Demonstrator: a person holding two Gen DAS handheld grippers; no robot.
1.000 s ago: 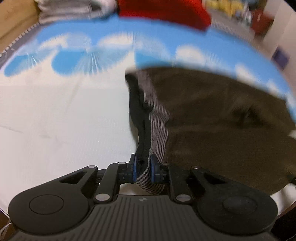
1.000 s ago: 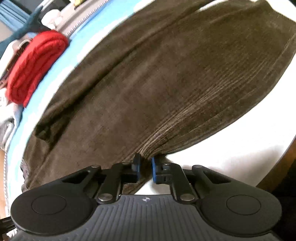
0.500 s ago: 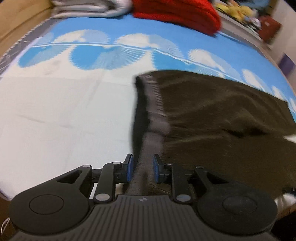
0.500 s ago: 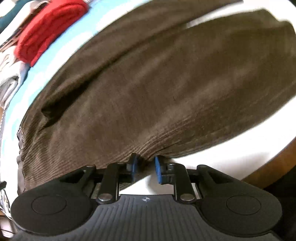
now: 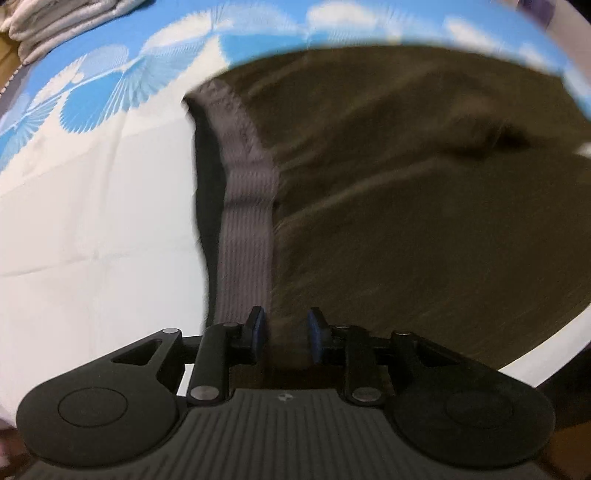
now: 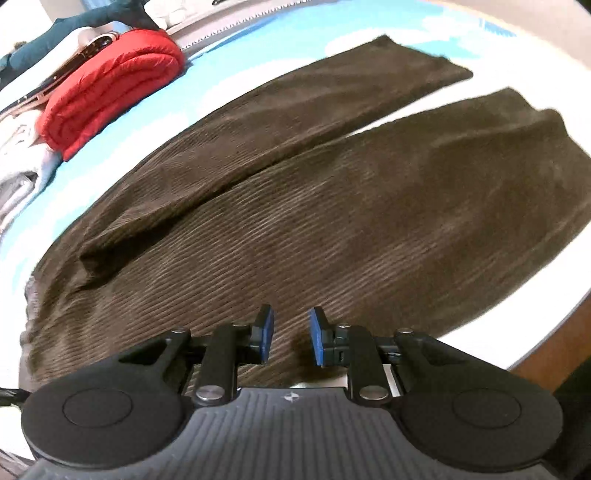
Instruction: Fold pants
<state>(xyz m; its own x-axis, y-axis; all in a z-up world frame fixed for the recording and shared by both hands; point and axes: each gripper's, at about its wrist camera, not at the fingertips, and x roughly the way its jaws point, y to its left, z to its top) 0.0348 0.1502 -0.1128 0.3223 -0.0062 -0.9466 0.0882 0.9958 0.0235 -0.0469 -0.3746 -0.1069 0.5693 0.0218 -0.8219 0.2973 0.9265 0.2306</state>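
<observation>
Dark brown corduroy pants (image 6: 332, 192) lie flat on a bed, both legs stretched toward the far right. In the left wrist view the grey ribbed waistband (image 5: 247, 229) runs up from my left gripper (image 5: 284, 338). Its jaws are opening, and the pads stand apart just above the waist fabric without pressing it. My right gripper (image 6: 291, 338) hovers over the near leg close to its lower edge. Its jaws are opening too, with corduroy beneath the gap and nothing pinched.
The bed sheet (image 5: 92, 206) is white with a blue fan pattern (image 5: 110, 85) at the far side. A folded red blanket (image 6: 110, 85) and pale folded cloths (image 5: 55, 22) lie beyond the pants. The bed's near edge (image 6: 535, 332) curves at the lower right.
Both grippers have let go of the pants and their jaws have spread. The waistband, lifted a second ago, now lies flat, and the left gripper has sunk closer to it.
</observation>
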